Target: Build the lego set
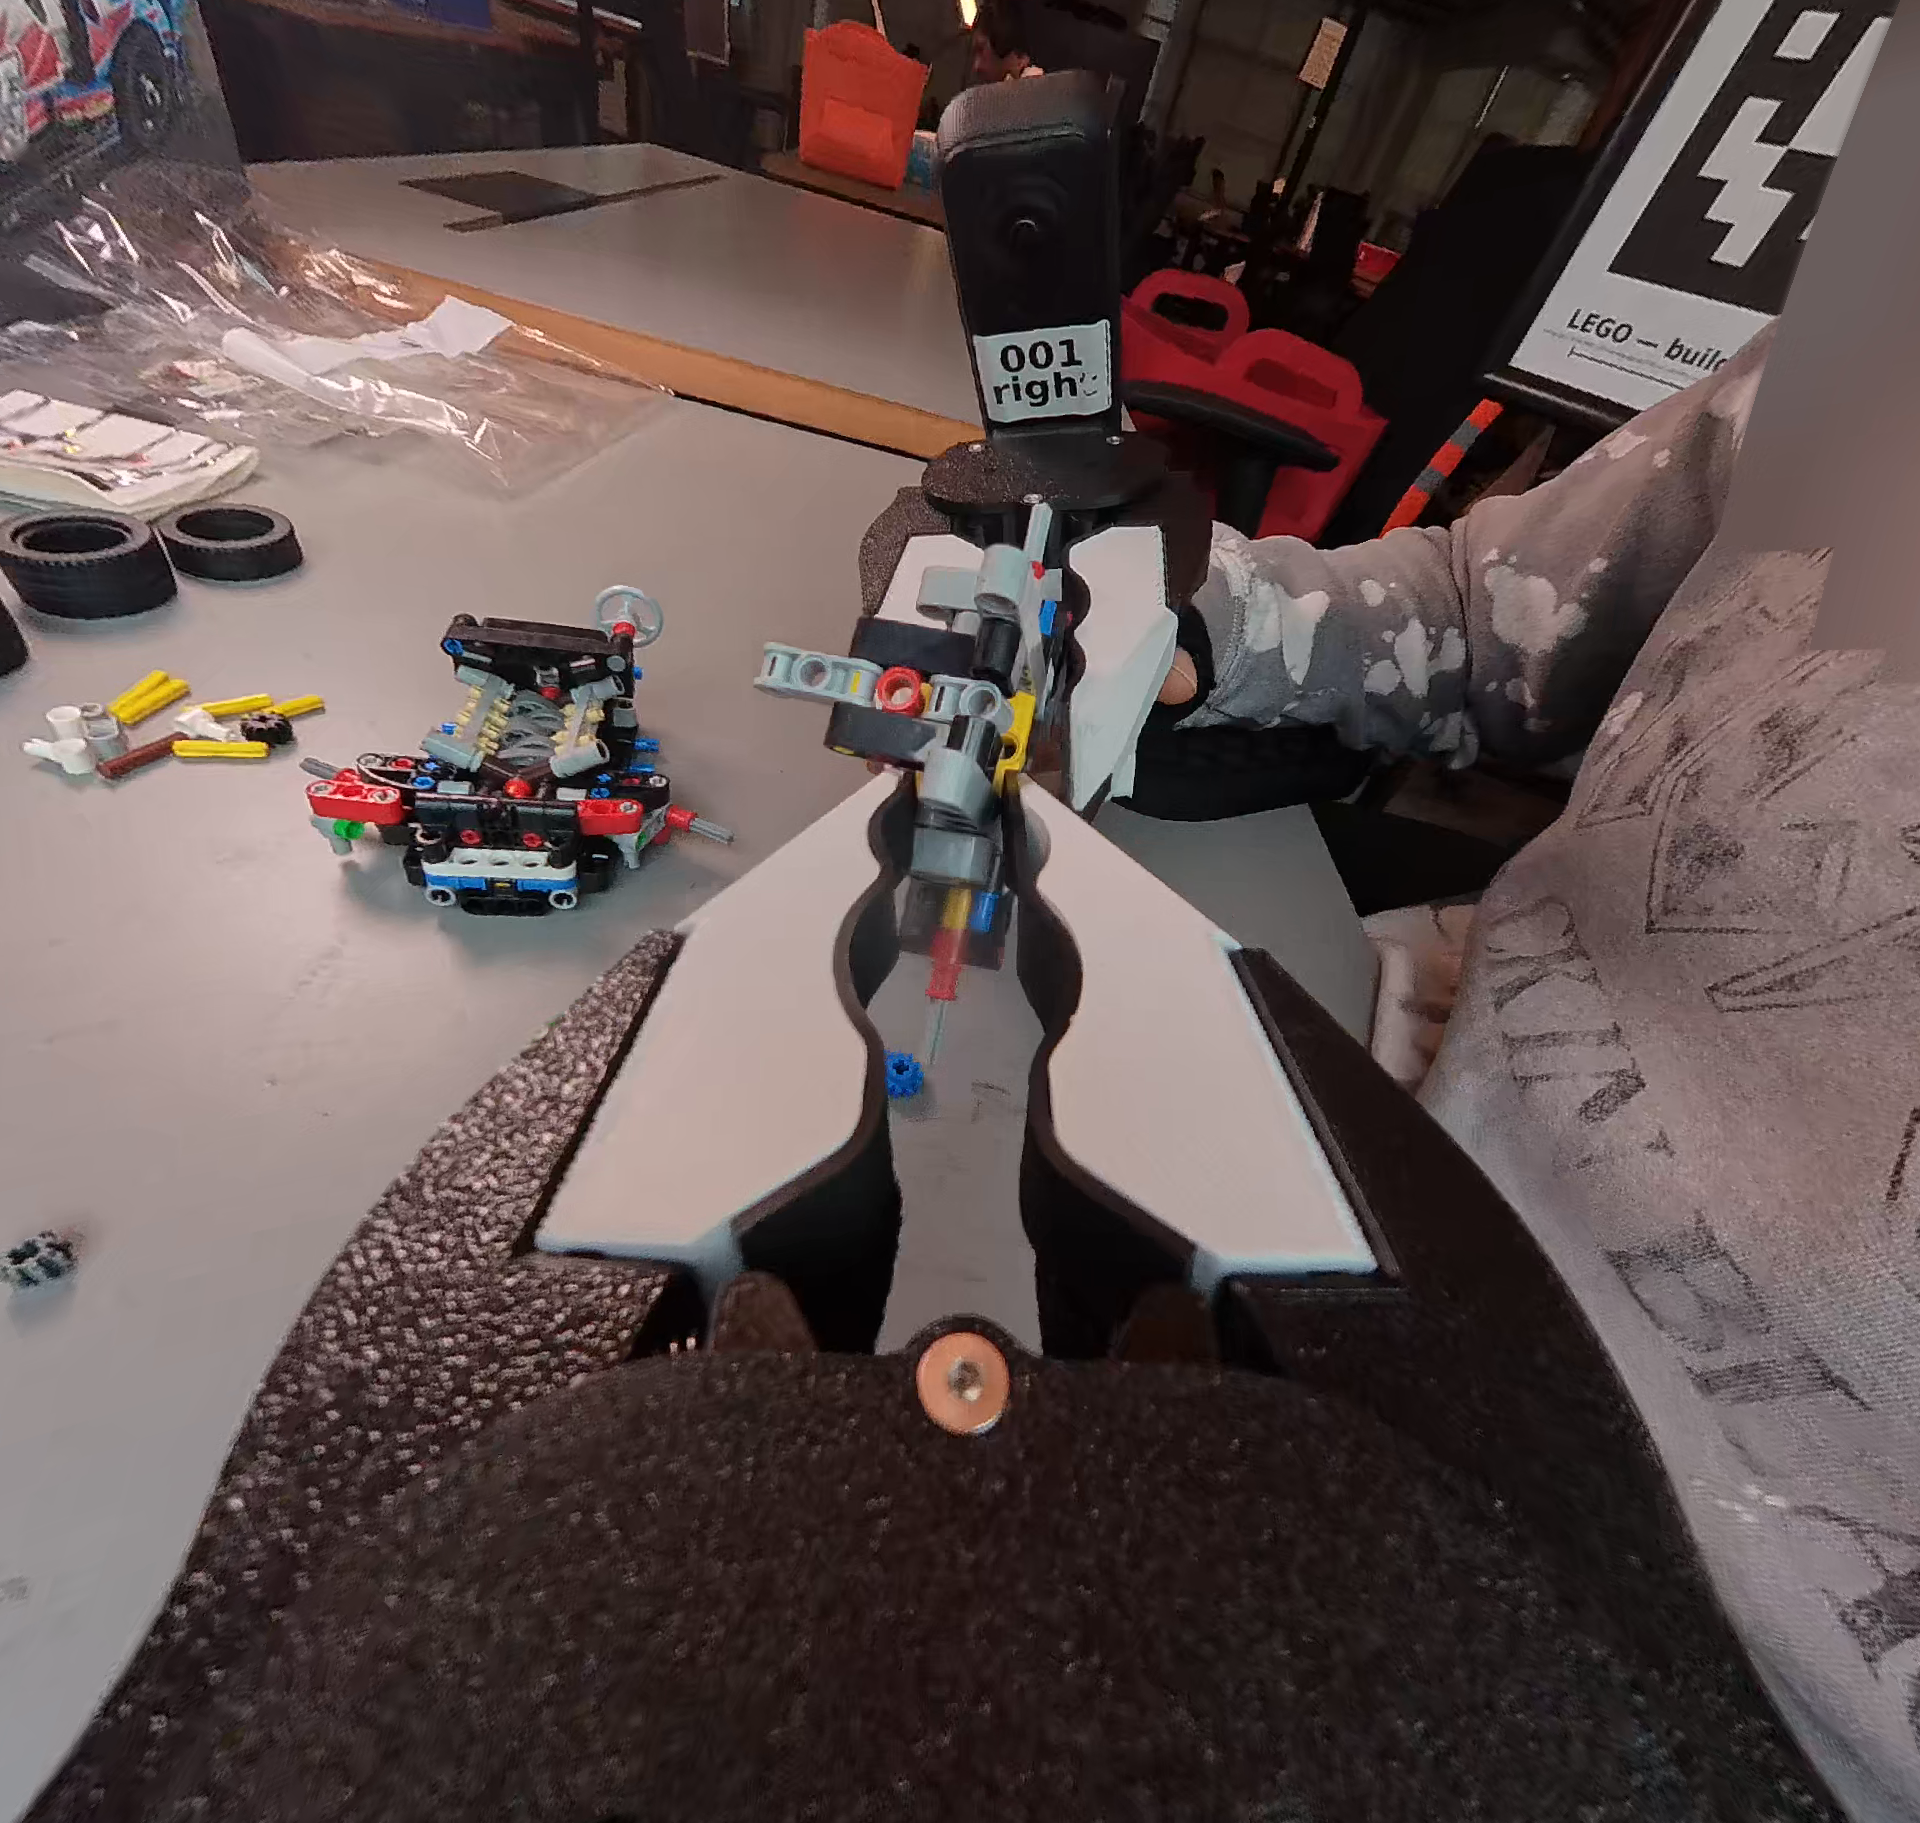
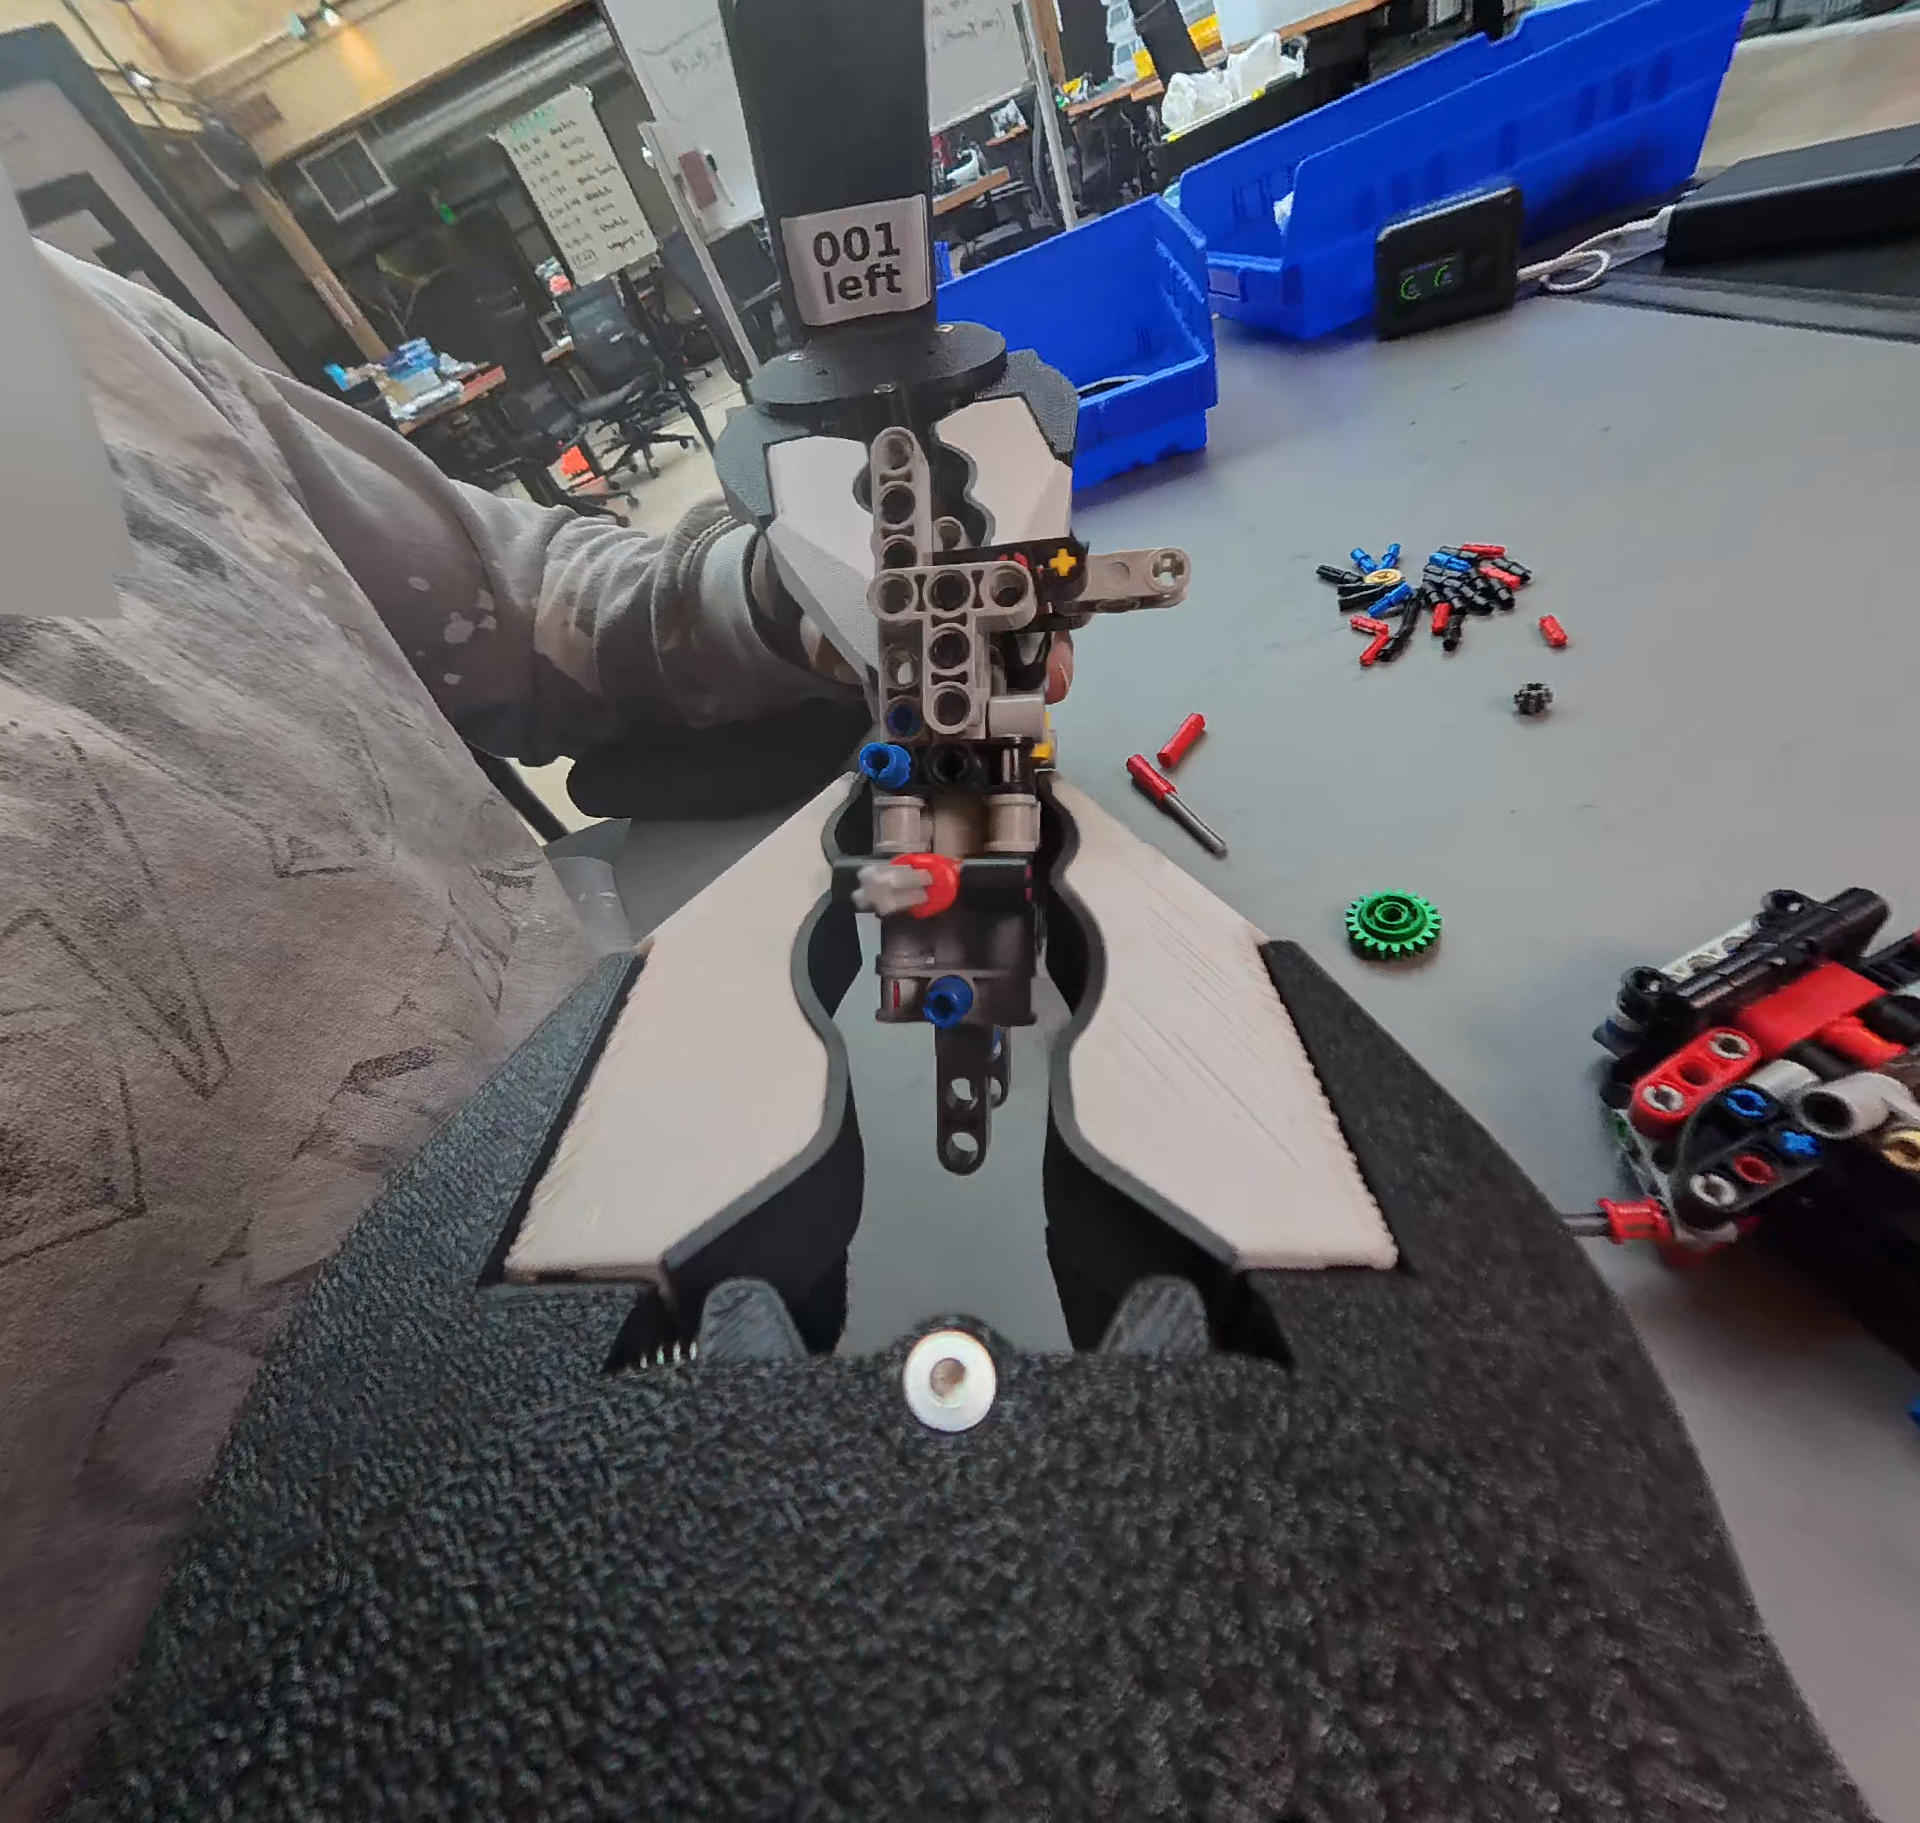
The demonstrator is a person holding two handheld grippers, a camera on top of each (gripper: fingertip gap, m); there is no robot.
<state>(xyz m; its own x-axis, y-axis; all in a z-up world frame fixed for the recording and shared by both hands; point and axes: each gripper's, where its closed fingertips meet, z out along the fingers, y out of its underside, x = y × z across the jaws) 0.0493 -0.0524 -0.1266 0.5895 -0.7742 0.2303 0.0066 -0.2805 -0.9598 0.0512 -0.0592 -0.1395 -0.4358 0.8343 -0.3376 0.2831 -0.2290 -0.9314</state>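
A small Lego Technic subassembly of grey and black beams with red, blue and yellow pins is held in the air between both grippers, above the table's near edge. My left gripper is shut on its lower end. My right gripper is shut on the opposite end of the same subassembly. The two grippers face each other nose to nose. A red-tipped axle sticks out of the subassembly between the left fingers. The partly built car chassis lies on the grey table, also in the right wrist view.
Black tyres, yellow axles and small parts, plastic bags and a blue gear lie on the table. The right wrist view shows a green gear, red pins, a pin pile and blue bins. Both grippers' tips are close together, under 4 cm apart. Between my right fingertips and the green gear there is roughly 11 cm.
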